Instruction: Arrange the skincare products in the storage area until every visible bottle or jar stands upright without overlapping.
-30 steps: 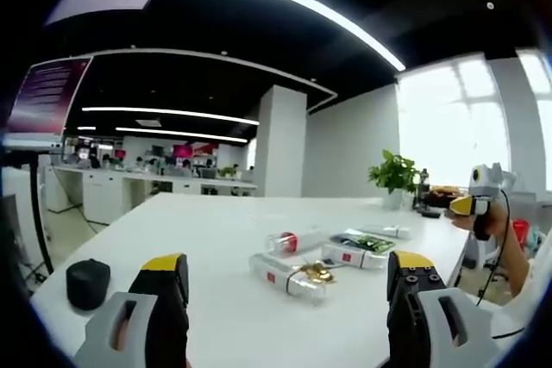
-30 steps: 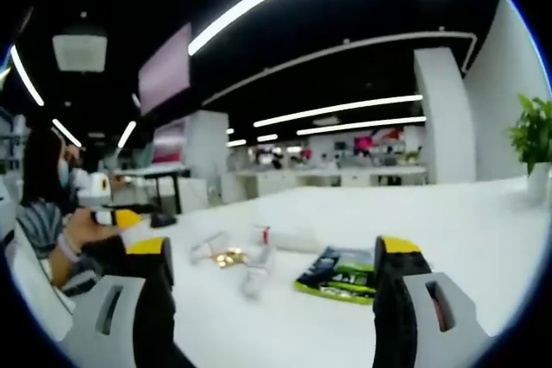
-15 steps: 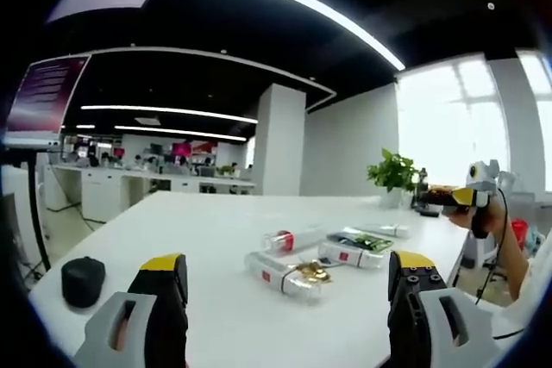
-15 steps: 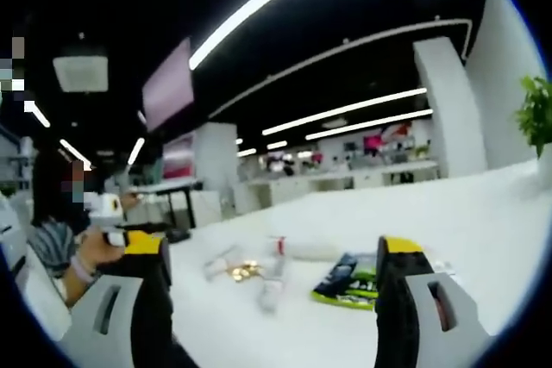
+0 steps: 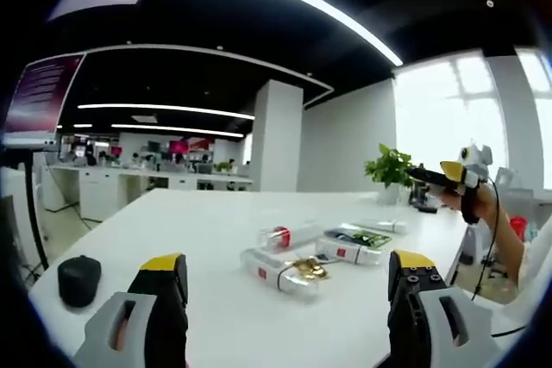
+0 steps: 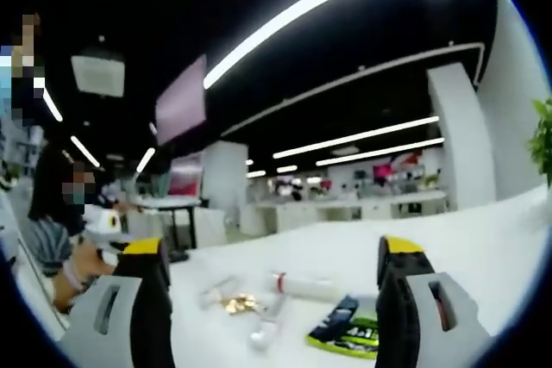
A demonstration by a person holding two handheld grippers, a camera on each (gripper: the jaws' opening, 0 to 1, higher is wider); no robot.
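Holding left hand-held gripper [image 5: 287,277] and right hand-held gripper [image 6: 274,265] wide, gripping nothing; lying flat on table [image 5: 198,221]: bottles [image 5: 280,269].

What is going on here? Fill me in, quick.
A person holds tongs in each hand above a white table. Both the left tongs and right tongs are open and empty. Several skincare bottles lie on their sides beside a green packet. Nothing stands upright yet.

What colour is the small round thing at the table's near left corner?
Black, clearest in the left gripper view.
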